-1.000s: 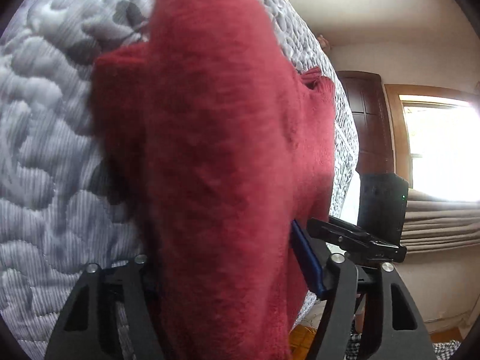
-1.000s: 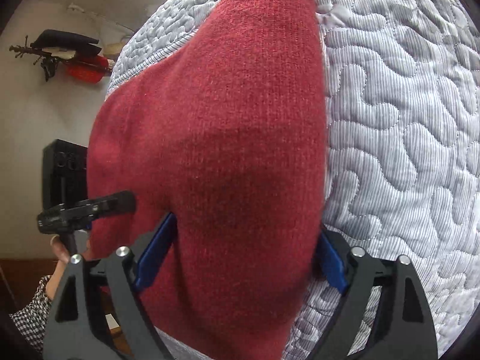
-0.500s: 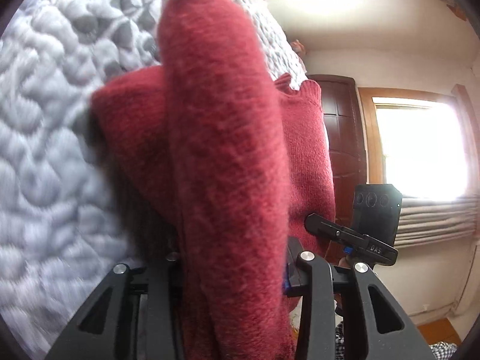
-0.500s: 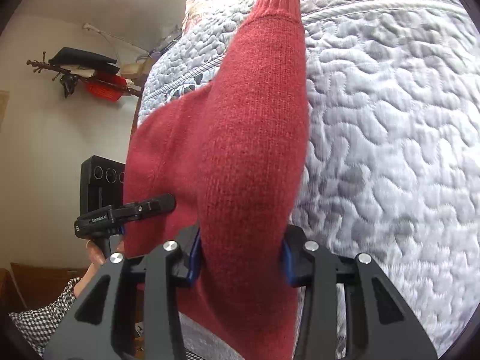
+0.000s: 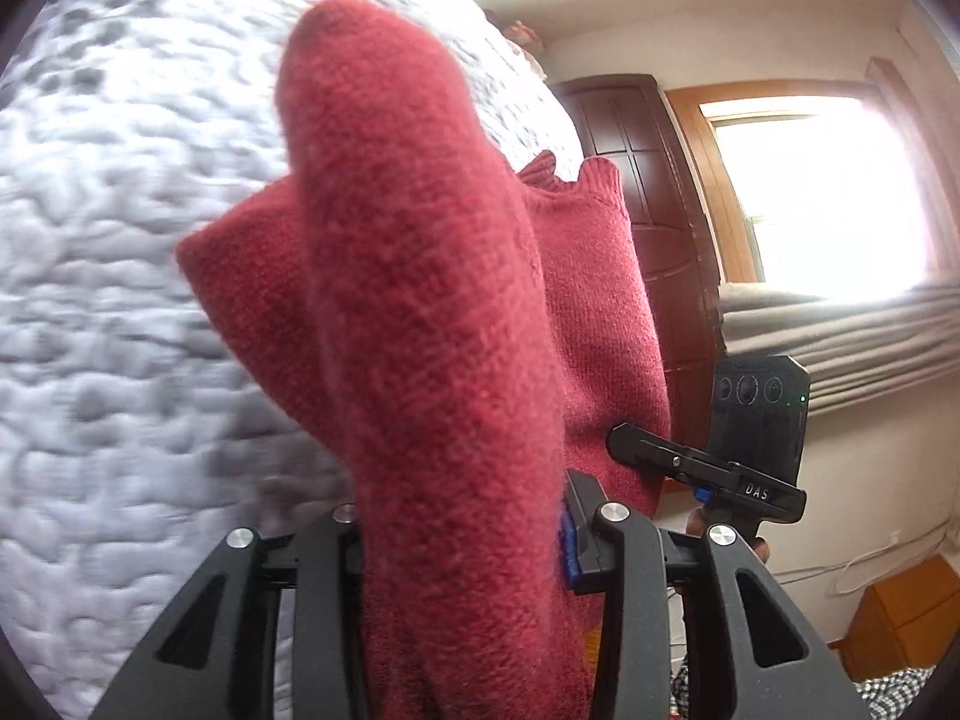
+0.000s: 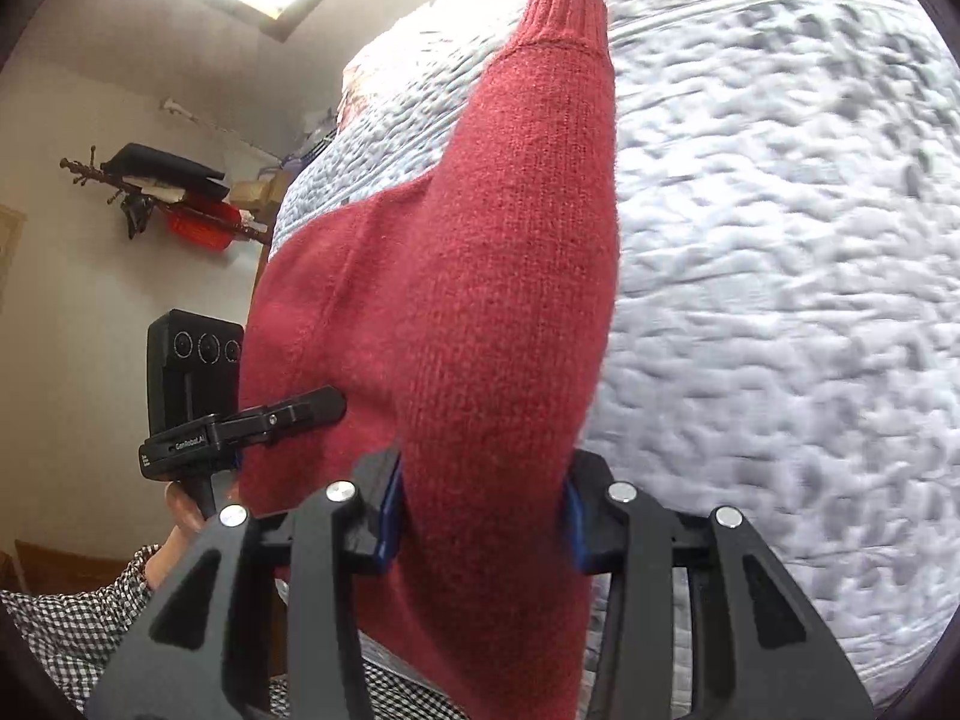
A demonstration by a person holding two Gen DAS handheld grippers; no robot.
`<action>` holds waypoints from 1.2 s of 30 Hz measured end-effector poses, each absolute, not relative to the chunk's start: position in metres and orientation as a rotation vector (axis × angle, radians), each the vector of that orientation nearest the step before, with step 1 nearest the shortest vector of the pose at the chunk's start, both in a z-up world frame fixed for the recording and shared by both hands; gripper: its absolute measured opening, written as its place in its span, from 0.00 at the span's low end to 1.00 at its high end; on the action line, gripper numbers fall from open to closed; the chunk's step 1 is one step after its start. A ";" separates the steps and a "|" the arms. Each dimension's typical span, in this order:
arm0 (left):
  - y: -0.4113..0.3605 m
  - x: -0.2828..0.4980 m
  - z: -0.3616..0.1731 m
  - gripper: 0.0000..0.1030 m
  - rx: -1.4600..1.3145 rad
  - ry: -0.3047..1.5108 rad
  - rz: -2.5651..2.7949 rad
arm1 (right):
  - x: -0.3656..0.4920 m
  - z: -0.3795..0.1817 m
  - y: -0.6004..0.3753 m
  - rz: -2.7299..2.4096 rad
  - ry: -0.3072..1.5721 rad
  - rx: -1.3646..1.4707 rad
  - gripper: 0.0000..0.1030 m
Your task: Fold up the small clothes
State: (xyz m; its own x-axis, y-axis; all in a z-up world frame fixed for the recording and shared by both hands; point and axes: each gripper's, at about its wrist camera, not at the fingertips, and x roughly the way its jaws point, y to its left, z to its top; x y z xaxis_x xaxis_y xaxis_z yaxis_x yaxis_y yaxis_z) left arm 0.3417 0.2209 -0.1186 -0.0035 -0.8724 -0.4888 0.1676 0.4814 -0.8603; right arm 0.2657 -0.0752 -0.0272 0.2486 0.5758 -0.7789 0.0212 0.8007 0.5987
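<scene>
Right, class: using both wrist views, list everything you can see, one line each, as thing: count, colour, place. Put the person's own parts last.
sweater: one, red knit, lifted over the quilt, held in both grippers
quilt: one, pale grey-white, stitched, beneath the sweater
door: one, dark brown wood, behind the bed
window: one, bright, wood-framed, right of the door
wall rack: one, dark, carrying black and red items, on the far wall
left gripper: one, black with blue pads, shut on the sweater
right gripper: one, black with blue pads, shut on the sweater
checked sleeve: one, black-and-white, lower left of the right wrist view
</scene>
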 end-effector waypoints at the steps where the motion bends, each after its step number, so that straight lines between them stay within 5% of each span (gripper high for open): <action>1: 0.208 0.337 -0.114 0.36 -0.685 1.314 -0.932 | 0.263 -0.027 -0.087 0.404 1.275 0.557 0.39; 12: 0.102 0.285 -0.125 0.37 -0.575 1.271 -0.752 | 0.268 -0.090 -0.221 0.444 1.374 0.571 0.40; 17: 0.104 0.268 -0.163 0.49 -0.601 1.274 -0.627 | 0.272 -0.125 -0.227 0.484 1.414 0.589 0.47; 21: 0.120 0.255 -0.146 0.55 -0.549 1.303 -0.563 | 0.258 -0.113 -0.233 0.509 1.405 0.521 0.65; 29: 0.126 0.200 -0.080 0.64 -0.408 1.185 -0.491 | 0.186 -0.119 -0.254 0.508 1.428 0.615 0.72; 31: 0.126 0.194 -0.074 0.65 -0.380 1.174 -0.484 | 0.173 -0.127 -0.257 0.499 1.453 0.616 0.71; 33: 0.131 0.175 -0.077 0.65 -0.319 1.171 -0.467 | 0.160 -0.135 -0.253 0.500 1.494 0.603 0.48; 36: 0.099 0.177 -0.082 0.64 -0.274 1.185 -0.449 | 0.151 -0.126 -0.255 0.472 1.469 0.567 0.26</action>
